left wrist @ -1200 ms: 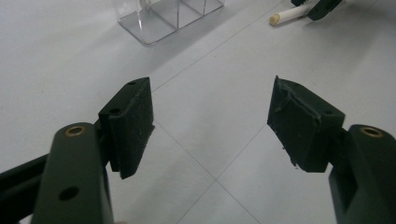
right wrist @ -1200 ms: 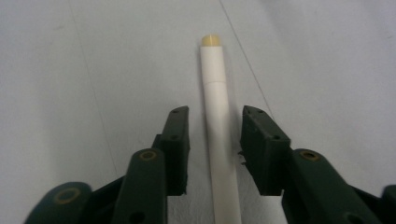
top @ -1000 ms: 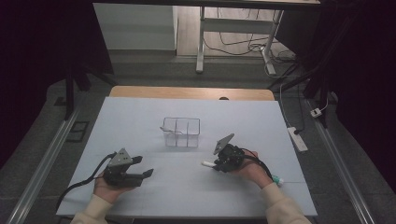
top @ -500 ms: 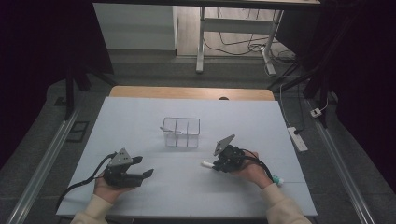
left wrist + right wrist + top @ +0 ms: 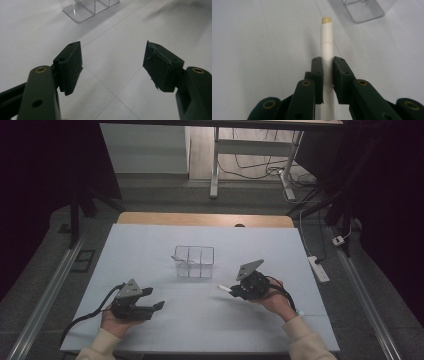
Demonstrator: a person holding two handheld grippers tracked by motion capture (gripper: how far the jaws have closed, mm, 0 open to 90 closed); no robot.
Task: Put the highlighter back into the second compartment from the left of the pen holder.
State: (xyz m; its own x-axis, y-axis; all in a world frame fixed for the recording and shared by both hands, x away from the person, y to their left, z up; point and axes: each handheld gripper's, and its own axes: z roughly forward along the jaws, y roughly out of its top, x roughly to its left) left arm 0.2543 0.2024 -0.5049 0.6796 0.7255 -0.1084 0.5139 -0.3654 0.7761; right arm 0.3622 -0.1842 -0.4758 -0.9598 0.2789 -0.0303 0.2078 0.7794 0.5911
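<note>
My right gripper is shut on a white tube with a yellowish tip, a lip-balm-like stick that juts out past the jaws toward the left of the table. A clear plastic box with compartments stands at the table's middle, a little beyond and left of that gripper. My left gripper rests near the front left, open, with nothing between its black pads.
The work surface is a pale sheet with faint grid lines over a wooden table. A white power strip lies on the floor at the right. Table legs and cables stand beyond the far edge.
The right gripper with the white tube has shifted slightly; the left gripper has stayed where it was.
</note>
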